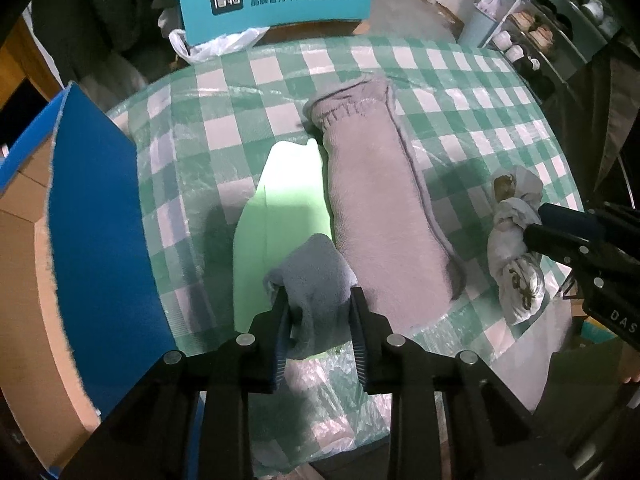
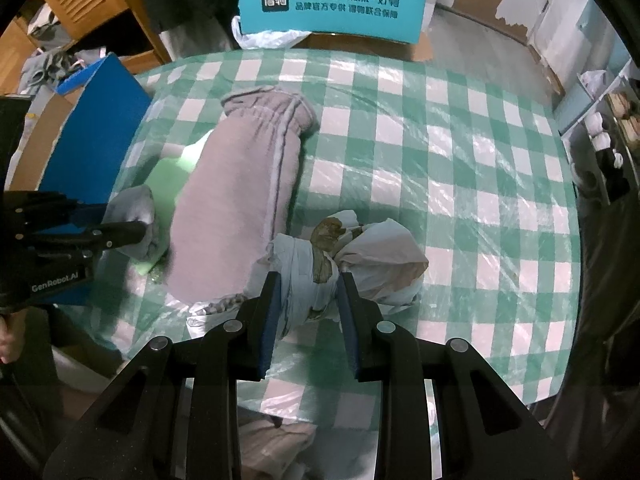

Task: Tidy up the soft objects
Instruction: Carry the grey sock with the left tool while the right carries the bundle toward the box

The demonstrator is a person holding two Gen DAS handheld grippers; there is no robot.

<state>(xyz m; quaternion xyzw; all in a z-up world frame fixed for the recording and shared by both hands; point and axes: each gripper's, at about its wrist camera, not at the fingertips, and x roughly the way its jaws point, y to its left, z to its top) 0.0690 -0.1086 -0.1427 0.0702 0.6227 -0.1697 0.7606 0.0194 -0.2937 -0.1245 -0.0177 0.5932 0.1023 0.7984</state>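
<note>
Both grippers loaded. Our left gripper (image 1: 320, 320) clamps a small grey-blue cloth (image 1: 316, 276), its jaws pressed into the fabric; the cloth sits between the fingers, over the near end of a green sheet (image 1: 288, 184) just ahead. Our right gripper (image 2: 306, 308) pinches a knotted white bundle (image 2: 348, 256) at its waist, the bundle bulging past both jaws.

Step in hand, as we judge it: pick-up, with both items gripped and low over the table (image 2: 460, 168); whether they are lifted clear we cannot tell.

Next move likely calls for carrying each item to a sorting spot, perhaps the blue-lined box (image 1: 96, 216) left of our left gripper. Grip must hold; soft cloth may slip or drag.

Count:
- rolled grey towel (image 1: 384, 200), one, between the two grippers, ahead
- small cloth, one
- white bundle, one
- green sheet, one
- box, one
</note>
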